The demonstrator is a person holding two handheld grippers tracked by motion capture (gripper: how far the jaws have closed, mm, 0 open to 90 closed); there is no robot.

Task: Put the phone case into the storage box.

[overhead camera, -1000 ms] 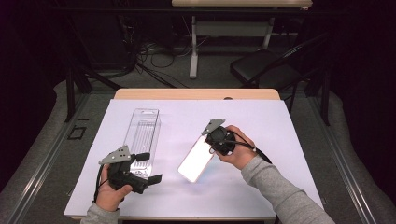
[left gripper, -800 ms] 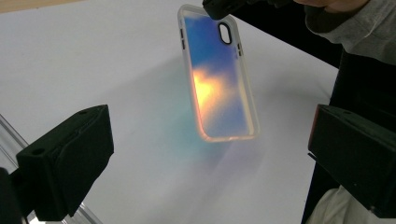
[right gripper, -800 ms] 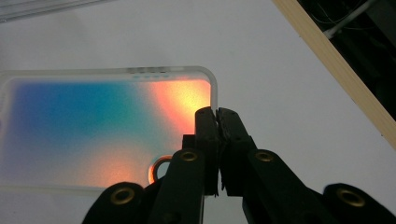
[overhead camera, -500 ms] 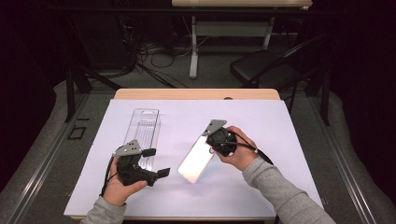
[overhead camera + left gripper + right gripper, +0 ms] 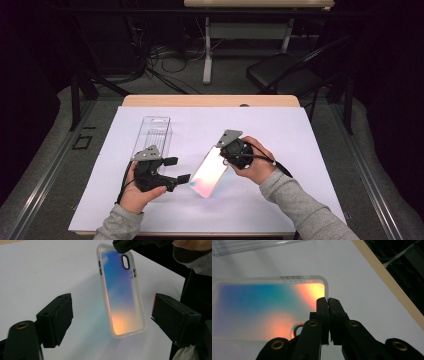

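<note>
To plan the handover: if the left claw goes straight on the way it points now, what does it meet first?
Most likely the phone case, held up by the right claw. It stands between the left claw's open jaws, still apart from them.

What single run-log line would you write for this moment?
right gripper: shut on phone case, held tilted above mat | left gripper: open, jaws just closing, either side of case's lower end, not touching | clear box: on mat

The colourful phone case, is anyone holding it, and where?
The right gripper pinches the phone case at its rim by the camera hole. The left gripper has been closing around its bottom end without touching.
</note>
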